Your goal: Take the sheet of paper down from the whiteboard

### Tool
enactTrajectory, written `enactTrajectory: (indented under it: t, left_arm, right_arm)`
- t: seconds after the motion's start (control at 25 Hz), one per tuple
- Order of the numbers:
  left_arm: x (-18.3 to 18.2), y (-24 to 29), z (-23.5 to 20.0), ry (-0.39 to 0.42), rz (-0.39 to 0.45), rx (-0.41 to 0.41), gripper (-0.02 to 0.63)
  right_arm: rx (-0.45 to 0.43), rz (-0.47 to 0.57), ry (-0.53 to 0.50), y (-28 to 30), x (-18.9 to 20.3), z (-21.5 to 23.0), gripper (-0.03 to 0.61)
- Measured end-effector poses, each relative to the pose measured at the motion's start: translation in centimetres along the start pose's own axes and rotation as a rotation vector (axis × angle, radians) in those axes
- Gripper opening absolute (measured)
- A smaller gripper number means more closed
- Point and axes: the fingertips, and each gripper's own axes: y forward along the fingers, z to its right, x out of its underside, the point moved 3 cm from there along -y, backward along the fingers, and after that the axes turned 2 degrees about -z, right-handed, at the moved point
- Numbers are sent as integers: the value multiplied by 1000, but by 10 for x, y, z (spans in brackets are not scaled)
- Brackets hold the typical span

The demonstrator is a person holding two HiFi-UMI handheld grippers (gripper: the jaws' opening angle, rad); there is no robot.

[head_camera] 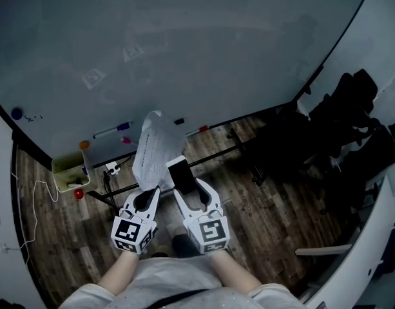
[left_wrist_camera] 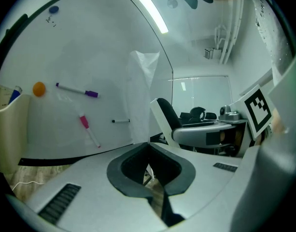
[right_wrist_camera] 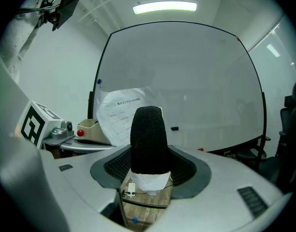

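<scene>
Paper edge shows as a thin white sliver between the jaws of my left gripper, which are drawn in to a narrow slit on the bottom of the sheet. My right gripper is clamped on a black felt block that stands upright between its jaws, with a scrap of white under it.

From the head view the one sheet is white, printed in fine lines and bowed along its length. Its long axis runs from my left jaws at 6 o'clock up to 12 o'clock, where its top edge curls close to the lower edge of the whiteboard. I cannot tell whether it touches the board. In the right gripper view the heading of the print is at the top. The block overlaps the sheet's lower corner at 4 o'clock.

Around the sheet the board carries three markers: a purple-capped marker and a pink marker at 9 o'clock, and a red-tipped marker at 2 o'clock. One small black bar sits at 1 o'clock. One beige tray hangs further out at 9 o'clock.
</scene>
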Motion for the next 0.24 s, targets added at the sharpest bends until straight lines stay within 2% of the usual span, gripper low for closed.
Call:
enactTrajectory:
  t: [0.24]
  left_arm:
    - [3, 4, 9, 5, -7, 30, 14]
  right_arm:
    - [32, -4, 10, -7, 3, 7, 241]
